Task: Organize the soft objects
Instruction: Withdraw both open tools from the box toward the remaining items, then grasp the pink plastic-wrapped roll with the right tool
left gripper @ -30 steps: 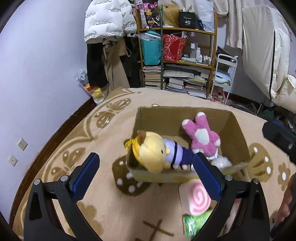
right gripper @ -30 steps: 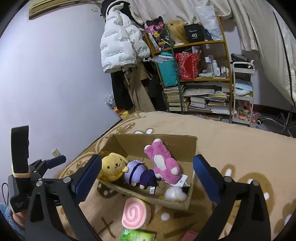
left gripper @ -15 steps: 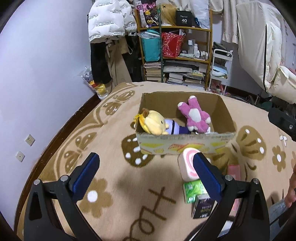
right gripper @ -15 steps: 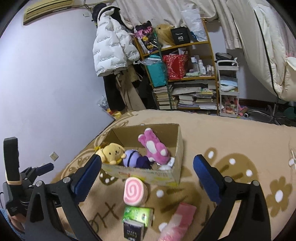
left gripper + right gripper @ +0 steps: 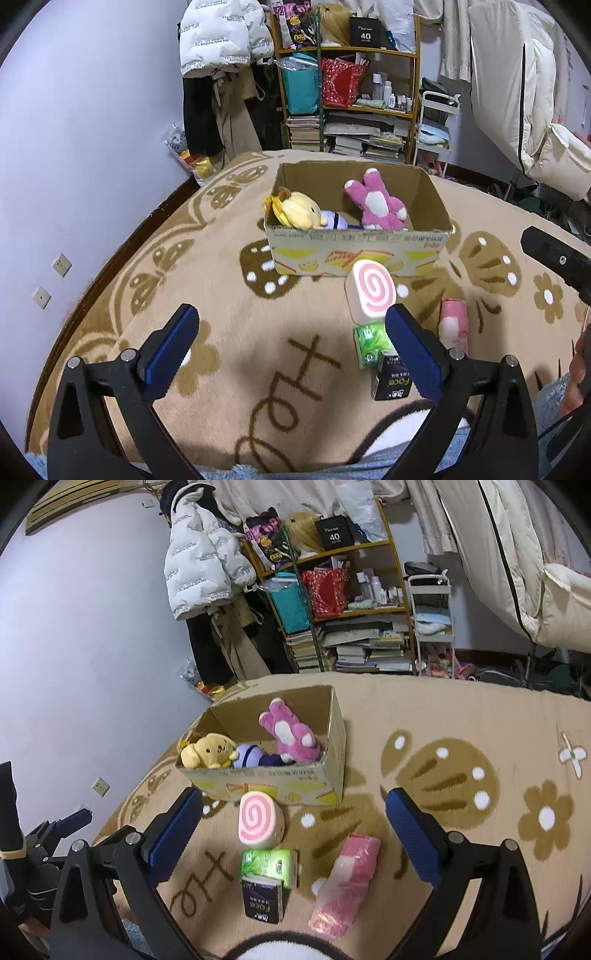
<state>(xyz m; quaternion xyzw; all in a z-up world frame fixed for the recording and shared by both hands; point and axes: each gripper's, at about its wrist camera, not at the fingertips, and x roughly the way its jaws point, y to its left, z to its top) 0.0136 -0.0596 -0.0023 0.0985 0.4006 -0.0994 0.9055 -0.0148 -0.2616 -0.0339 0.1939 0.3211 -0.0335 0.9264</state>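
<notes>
The left gripper (image 5: 291, 343) is held with its blue-padded jaws spread wide and nothing between them, raised over the patterned rug (image 5: 221, 258); the right gripper (image 5: 293, 825) is likewise held wide apart and empty above the same rug. A cardboard box (image 5: 266, 781) is seen on the rug, containing a yellow plush dog (image 5: 208, 751), a purple plush (image 5: 249, 755) just beside it, and a pink plush rabbit (image 5: 288, 734) lying toward the box's right side. Outside the box, a pink swirl cushion (image 5: 258, 819) is propped touching the box's front wall; a green tissue pack (image 5: 269, 864) and a black tissue pack (image 5: 262, 897) are lined up nearer the grippers, touching each other; a pink tissue pack (image 5: 347, 878) is lying to their right.
</notes>
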